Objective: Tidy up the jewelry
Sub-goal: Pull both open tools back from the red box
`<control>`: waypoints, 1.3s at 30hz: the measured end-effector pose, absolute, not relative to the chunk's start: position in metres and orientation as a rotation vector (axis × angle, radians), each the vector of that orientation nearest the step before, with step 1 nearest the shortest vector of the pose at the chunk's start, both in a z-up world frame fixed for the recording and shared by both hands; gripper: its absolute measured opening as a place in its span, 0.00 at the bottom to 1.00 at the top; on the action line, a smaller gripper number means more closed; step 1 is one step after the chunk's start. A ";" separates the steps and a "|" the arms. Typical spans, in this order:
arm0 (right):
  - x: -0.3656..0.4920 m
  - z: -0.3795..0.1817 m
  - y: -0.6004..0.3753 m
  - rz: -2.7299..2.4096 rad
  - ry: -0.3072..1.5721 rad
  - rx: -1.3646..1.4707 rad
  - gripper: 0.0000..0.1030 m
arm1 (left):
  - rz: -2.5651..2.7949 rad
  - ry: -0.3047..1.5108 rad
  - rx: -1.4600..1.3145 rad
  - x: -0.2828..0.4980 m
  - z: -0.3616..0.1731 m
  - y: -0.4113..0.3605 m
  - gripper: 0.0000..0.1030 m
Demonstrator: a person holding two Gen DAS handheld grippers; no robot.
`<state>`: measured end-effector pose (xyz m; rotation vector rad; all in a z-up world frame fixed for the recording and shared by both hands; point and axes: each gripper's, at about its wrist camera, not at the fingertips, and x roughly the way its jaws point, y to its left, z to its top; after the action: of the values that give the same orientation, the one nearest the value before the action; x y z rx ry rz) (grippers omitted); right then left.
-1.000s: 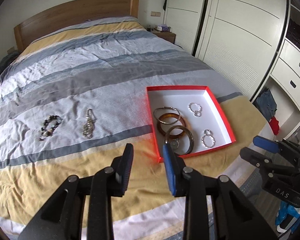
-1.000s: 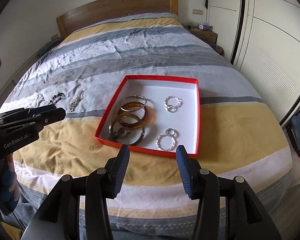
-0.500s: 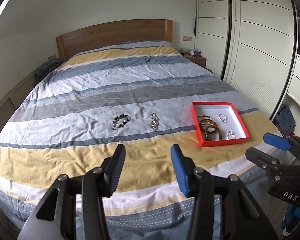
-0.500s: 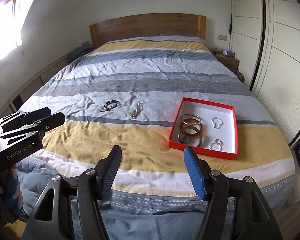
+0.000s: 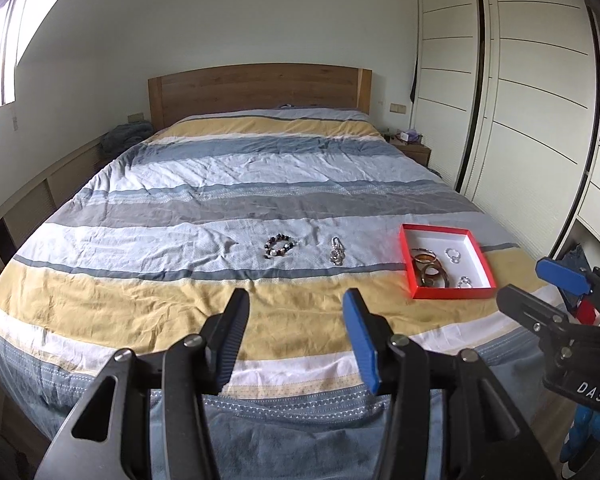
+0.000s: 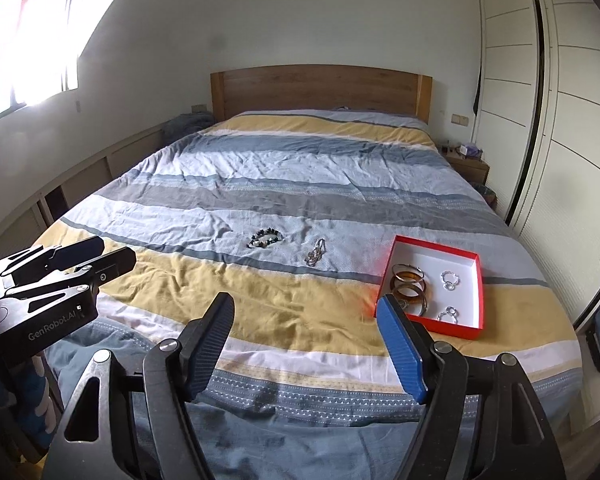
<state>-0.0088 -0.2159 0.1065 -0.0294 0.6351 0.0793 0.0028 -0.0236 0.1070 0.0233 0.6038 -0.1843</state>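
Both grippers pulled back from red box [image 5: 452, 292], jaws just opened wider; left gripper [image 5: 296, 330] and right gripper [image 6: 306, 340] jaws apart, nothing between. Box on bed [image 5: 140, 304] near foot, holding bangles [image 6: 409, 286] and rings [image 6: 449, 280]. Beyond, left of box: chain bracelet [image 5: 337, 251], beaded bracelet [image 5: 279, 245] on duvet

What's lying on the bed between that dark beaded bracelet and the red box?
A silver chain bracelet lies between the beaded bracelet and the red box; the rest is bare bedspread. Both views show it.
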 end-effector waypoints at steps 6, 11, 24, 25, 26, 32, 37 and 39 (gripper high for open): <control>-0.019 0.110 -0.206 0.085 0.613 -0.046 0.71 | -0.189 0.583 0.010 -0.008 0.110 -0.019 0.45; -0.022 0.110 -0.202 0.082 0.606 -0.051 0.71 | -0.192 0.576 0.001 -0.011 0.112 -0.017 0.45; -0.025 0.112 -0.200 0.085 0.600 -0.062 0.71 | -0.182 0.561 -0.003 -0.013 0.114 -0.016 0.46; -0.024 0.112 -0.201 0.084 0.600 -0.062 0.71 | -0.182 0.561 -0.001 -0.013 0.114 -0.016 0.46; -0.025 0.112 -0.200 0.084 0.599 -0.060 0.71 | -0.182 0.561 0.000 -0.013 0.114 -0.015 0.46; -0.021 0.109 -0.200 0.087 0.608 -0.058 0.71 | -0.182 0.567 -0.005 -0.007 0.110 -0.014 0.46; -0.006 0.100 -0.204 0.090 0.638 -0.044 0.71 | -0.170 0.599 -0.015 0.011 0.095 -0.009 0.46; 0.005 0.092 -0.205 0.093 0.659 -0.036 0.71 | -0.145 0.633 -0.009 0.024 0.087 -0.006 0.46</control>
<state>0.0049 -0.2048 0.0925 -0.0357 0.6588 0.0934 0.0243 -0.0058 0.0868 -0.0085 0.6327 -0.1448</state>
